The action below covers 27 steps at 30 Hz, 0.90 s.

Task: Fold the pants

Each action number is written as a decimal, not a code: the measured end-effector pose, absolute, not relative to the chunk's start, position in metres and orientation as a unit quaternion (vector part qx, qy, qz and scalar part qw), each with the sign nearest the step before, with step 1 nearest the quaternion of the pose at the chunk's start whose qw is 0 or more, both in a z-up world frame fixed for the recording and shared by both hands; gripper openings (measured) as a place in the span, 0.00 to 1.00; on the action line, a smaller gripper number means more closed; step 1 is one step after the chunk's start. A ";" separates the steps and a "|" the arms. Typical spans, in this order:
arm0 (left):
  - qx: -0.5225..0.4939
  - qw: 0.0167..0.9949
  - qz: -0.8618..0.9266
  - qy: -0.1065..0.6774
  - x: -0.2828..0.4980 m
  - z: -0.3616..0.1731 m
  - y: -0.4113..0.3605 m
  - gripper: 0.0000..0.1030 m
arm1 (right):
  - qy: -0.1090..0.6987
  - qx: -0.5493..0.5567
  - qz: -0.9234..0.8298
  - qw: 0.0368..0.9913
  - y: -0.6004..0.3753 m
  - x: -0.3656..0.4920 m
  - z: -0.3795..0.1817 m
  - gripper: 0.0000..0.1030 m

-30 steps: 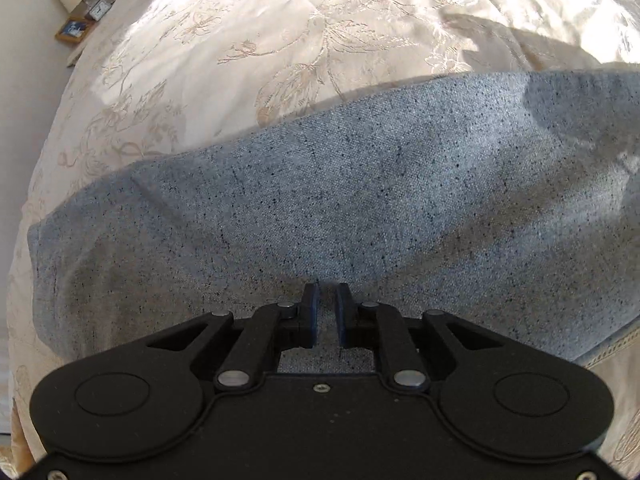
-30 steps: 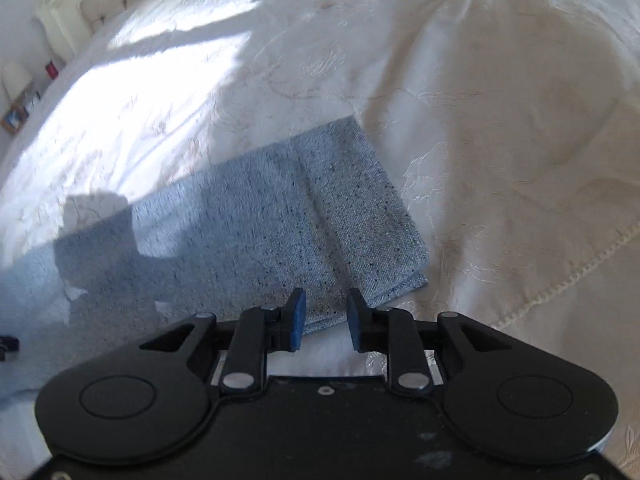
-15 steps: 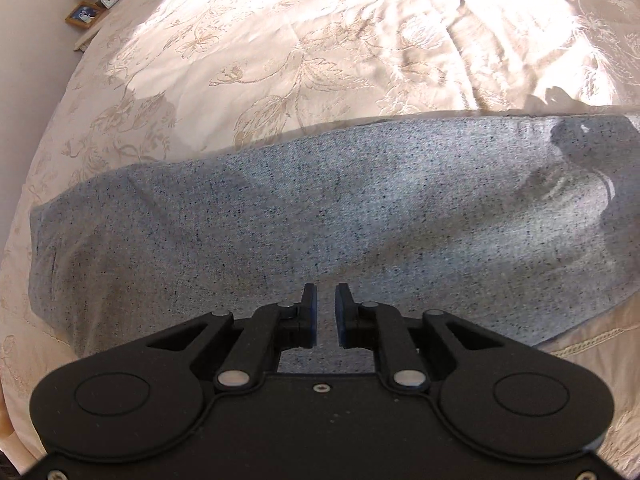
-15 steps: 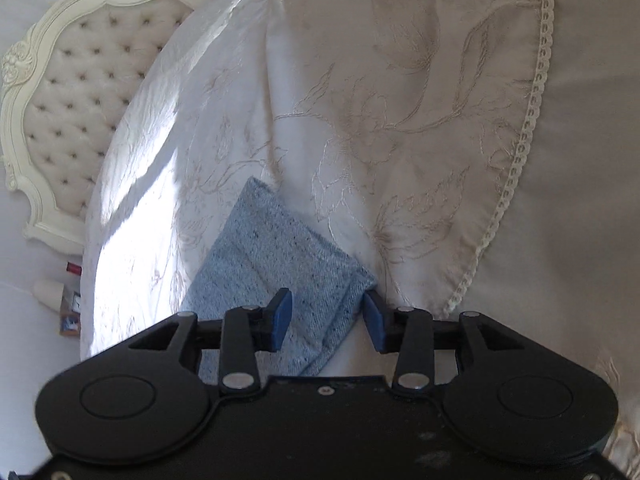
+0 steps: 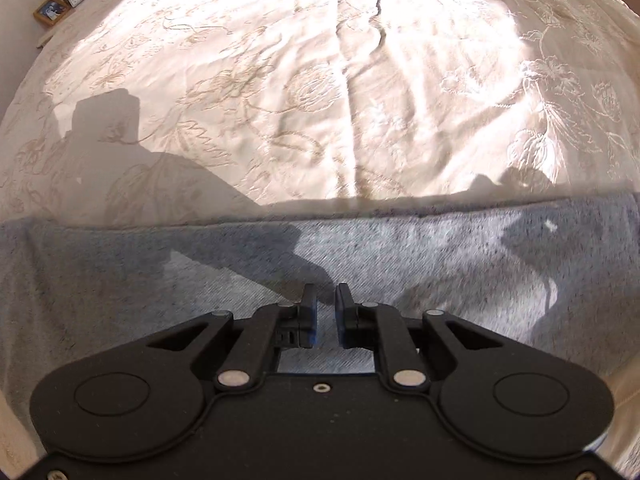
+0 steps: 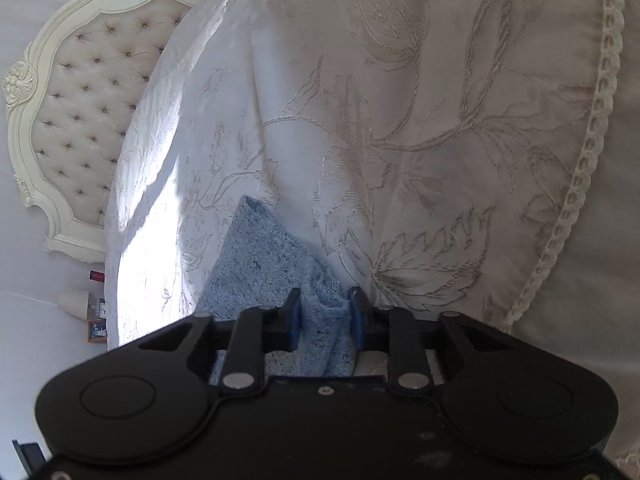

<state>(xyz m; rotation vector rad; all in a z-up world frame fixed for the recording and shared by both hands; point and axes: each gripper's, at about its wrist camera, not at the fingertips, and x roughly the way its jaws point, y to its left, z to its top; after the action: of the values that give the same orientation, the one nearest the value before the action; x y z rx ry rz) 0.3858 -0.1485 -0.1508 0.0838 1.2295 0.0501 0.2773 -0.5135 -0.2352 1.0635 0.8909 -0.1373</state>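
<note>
- Your right gripper (image 6: pixel 325 312) was well clear of the pants (image 6: pixel 260 264) a second ago, jaws apart over their near edge. It has since rolled and dropped to the end corner, and its jaws are closing now with a bunched fold of blue-grey cloth between them; the pads already touch the fabric on both sides.
- Your left gripper (image 5: pixel 325 306) shows a narrow gap between its fingers, unchanged over the last second. Nothing is seen between the tips; whether cloth is caught lower down, you cannot tell from this view.
- The left gripper has travelled along the garment: the far edge of the pants (image 5: pixel 360 256) now crosses the view from left to right as a straight band.
- The pants lie flat along the near edge of the embroidered bedspread (image 5: pixel 320 100), lengthwise. The headboard (image 6: pixel 80 120) stands at the far left in the right wrist view.
- Finding: the end corner is being secured, so the lengthwise fold looks ready to begin once that grip is firm.
- Risk: a grip on one bunched layer may leave the lower layer behind.
</note>
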 end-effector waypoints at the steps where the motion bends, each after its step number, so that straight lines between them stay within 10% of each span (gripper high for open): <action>1: 0.037 0.815 0.018 0.578 0.393 -0.157 -0.152 0.20 | 0.409 0.491 -0.065 0.767 -0.513 0.277 -0.234 0.17; 27: 0.010 0.804 0.007 0.595 0.377 -0.154 -0.149 0.18 | 0.401 0.414 -0.057 0.815 -0.482 0.286 -0.167 0.16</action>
<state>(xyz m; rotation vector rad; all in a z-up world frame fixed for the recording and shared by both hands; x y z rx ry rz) 0.3775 -0.1486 -0.1539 0.0206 1.2741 0.0159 0.2859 -0.4817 -0.1670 0.8826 0.8563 -0.1215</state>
